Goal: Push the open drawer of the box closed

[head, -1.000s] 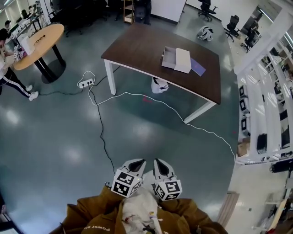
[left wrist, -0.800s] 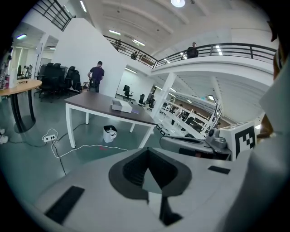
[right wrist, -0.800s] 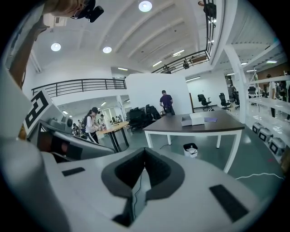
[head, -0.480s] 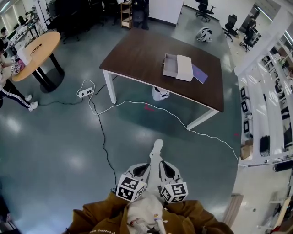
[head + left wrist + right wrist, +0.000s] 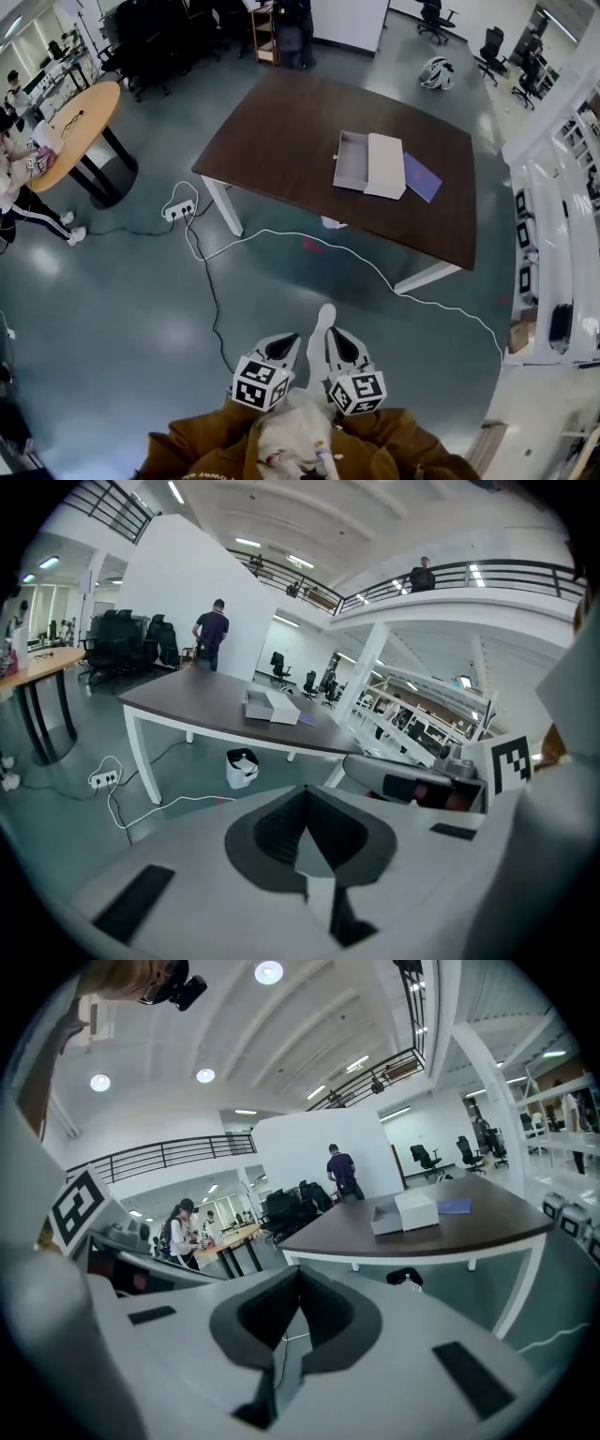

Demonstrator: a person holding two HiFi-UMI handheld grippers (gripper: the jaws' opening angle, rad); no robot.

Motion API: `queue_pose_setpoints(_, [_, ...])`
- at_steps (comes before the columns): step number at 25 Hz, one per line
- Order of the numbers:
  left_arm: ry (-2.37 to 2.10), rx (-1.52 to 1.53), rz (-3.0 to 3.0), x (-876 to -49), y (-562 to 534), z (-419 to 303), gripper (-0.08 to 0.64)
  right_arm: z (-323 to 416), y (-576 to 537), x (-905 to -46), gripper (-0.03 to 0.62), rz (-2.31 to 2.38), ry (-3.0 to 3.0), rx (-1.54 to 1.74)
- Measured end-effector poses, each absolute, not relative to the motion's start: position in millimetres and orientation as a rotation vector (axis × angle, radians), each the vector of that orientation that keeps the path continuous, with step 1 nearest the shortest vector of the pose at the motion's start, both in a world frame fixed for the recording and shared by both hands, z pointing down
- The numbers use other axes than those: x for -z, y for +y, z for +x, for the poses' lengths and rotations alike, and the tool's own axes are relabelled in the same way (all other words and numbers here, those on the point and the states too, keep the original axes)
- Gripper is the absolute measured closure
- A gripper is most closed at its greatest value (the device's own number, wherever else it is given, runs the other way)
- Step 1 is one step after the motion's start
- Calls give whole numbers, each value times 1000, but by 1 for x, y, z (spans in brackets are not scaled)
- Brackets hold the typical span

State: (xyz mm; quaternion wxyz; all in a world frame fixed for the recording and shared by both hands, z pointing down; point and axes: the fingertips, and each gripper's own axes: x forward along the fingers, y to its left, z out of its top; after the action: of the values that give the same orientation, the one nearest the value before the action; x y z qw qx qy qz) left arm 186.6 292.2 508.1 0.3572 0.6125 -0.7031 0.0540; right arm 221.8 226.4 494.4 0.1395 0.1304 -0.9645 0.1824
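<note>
The white box (image 5: 384, 166) lies on the dark brown table (image 5: 281, 141), with its grey drawer (image 5: 349, 159) pulled out to the left. It also shows far off as the box (image 5: 270, 705) in the left gripper view and as the box (image 5: 405, 1213) in the right gripper view. Both grippers are held close to the person's body, well short of the table. My left gripper (image 5: 284, 341) and right gripper (image 5: 335, 337) point toward the table. The jaws of the left gripper (image 5: 305, 791) meet with nothing between them, and so do those of the right gripper (image 5: 298, 1275).
A purple sheet (image 5: 422, 176) lies beside the box. A white cable (image 5: 375, 267) and a power strip (image 5: 178, 208) lie on the floor before the table. A bin (image 5: 242, 766) stands under it. A round wooden table (image 5: 70, 131) and a person (image 5: 14, 187) are at left, shelves (image 5: 562, 253) at right.
The person has walked toward the table, so table and box look nearer and larger. A shoe has come into view ahead of the grippers. Both grippers stay shut at the body.
</note>
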Motion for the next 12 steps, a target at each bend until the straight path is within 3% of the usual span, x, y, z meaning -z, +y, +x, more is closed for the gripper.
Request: queue_pose_setpoints(12, [-1807,-157,1530,-501,45,91,554,113,0,-488,586,260,-2781,-550])
